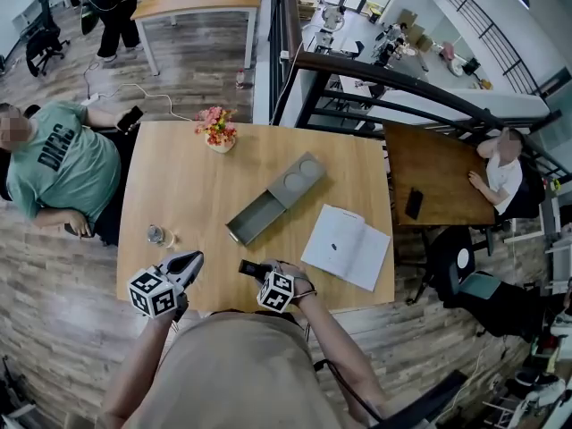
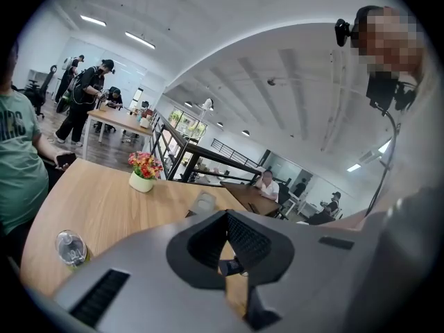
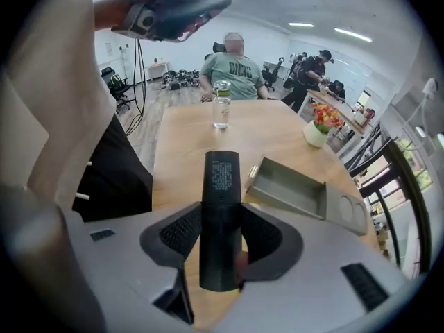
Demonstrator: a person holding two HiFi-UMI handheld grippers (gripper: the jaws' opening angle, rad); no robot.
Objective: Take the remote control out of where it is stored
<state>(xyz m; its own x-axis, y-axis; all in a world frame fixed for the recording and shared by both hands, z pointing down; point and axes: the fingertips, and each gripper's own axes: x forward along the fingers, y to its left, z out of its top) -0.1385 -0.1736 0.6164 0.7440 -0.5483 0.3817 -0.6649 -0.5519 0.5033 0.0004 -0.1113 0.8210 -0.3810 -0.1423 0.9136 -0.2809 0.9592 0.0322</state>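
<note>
The black remote control [image 3: 221, 179] is clamped between the jaws of my right gripper [image 3: 220, 217] and sticks out forward, lifted over the near edge of the wooden table [image 1: 197, 186]. In the head view the remote [image 1: 248, 267] points left from the right gripper [image 1: 261, 273]. The grey storage box [image 1: 268, 206] lies in the middle of the table with its drawer [image 3: 288, 186] pulled open and nothing visible inside. My left gripper [image 1: 186, 264] hovers at the near left edge, its jaws together with nothing between them [image 2: 227, 217].
A small flower pot [image 1: 218, 130] stands at the far edge. A glass bottle [image 1: 157, 235] sits near left and a white booklet [image 1: 346, 246] near right. A person in a green shirt [image 1: 63, 164] sits at the left side. A darker table [image 1: 438, 172] adjoins on the right.
</note>
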